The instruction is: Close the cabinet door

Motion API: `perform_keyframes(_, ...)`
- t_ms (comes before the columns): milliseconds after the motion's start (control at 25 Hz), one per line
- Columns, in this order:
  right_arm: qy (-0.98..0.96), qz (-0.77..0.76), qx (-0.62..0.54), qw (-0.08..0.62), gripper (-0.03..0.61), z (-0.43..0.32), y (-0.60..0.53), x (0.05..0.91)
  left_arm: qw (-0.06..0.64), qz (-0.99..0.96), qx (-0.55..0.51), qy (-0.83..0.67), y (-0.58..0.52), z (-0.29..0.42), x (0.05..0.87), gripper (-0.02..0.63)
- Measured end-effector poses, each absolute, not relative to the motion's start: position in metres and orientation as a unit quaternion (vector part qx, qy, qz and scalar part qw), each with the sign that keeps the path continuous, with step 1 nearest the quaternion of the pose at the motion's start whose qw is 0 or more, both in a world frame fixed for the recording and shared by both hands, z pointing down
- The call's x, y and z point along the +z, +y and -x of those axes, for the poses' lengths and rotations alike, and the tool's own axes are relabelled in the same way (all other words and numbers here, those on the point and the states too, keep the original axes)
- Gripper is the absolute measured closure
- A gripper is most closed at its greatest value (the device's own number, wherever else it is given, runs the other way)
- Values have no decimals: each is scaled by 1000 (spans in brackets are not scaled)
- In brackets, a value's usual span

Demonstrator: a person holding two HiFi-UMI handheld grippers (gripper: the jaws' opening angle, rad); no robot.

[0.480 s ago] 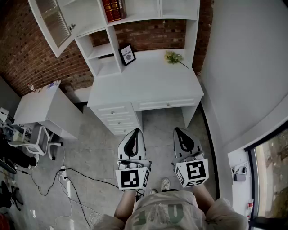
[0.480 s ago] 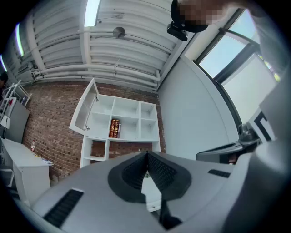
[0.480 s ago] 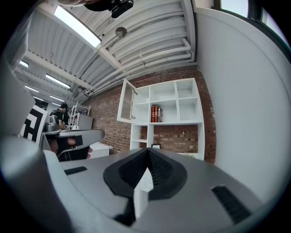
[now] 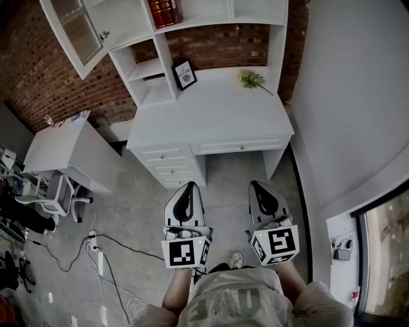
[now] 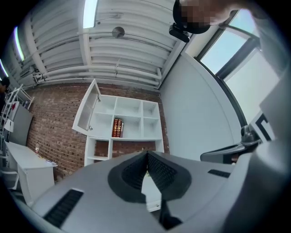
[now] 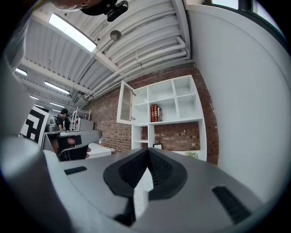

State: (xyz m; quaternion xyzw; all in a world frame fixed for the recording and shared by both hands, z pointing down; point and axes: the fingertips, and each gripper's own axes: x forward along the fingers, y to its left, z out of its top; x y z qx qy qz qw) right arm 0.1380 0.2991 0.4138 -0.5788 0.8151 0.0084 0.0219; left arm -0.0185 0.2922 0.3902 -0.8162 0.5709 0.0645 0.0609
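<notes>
Red books [image 4: 165, 11] in white cabinet [image 4: 220, 23]

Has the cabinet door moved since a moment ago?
No. The cabinet door stands swung out from the shelf unit at the same angle, still open.

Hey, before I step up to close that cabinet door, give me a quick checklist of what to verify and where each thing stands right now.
1. Cabinet door shut: not ok, it hangs open at the hutch's upper left.
2. Left gripper free: ok, jaws together, nothing between them.
3. Right gripper free: ok, jaws together, nothing between them.
4. Door within reach: not ok, both grippers are over the floor, short of the desk.
5. Books out of the door's swing: ok, they stand in the neighbouring compartment.
</notes>
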Motion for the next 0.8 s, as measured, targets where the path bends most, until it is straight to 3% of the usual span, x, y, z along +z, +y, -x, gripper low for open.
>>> perform_keyframes(440,835,550,7,20,563,-138,275,427,70,809,62,580,263,36,389,600)
perform_keyframes(800,826,563,19,19,563,-134,152,431,36,846,72,528,114,16,415,594)
